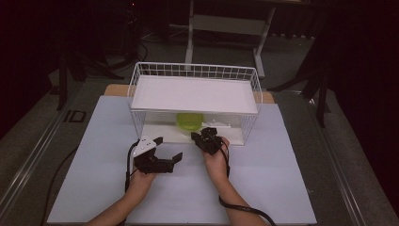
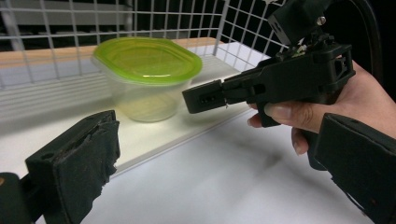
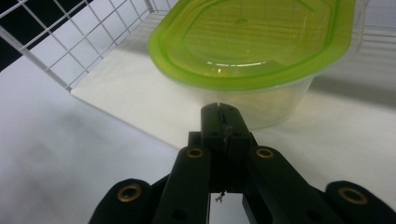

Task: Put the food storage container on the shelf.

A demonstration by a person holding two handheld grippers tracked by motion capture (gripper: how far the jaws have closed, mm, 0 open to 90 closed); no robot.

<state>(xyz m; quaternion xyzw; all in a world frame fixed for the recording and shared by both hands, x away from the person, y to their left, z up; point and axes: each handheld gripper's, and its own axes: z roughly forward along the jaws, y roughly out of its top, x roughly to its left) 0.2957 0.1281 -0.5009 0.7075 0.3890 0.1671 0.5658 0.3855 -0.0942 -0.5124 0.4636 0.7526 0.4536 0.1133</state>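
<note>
While the clear plastic tub with the lime-green lid (image 1: 189, 121) sits on the lower shelf of the white wire rack (image 1: 195, 70), the right claw (image 1: 199, 136) points at it from just in front, jaws pressed together. Left of it over the bench (image 1: 263, 188), the left claw (image 1: 169, 149) hangs spread apart. I'd part the right jaws before reaching in.

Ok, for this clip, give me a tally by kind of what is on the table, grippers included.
Wire shelf rack: 1
Clear container with green lid: 1
Hand-held grippers: 2, the left gripper with jaws apart, the right gripper with jaws together, holding nothing
Total: 4
</note>
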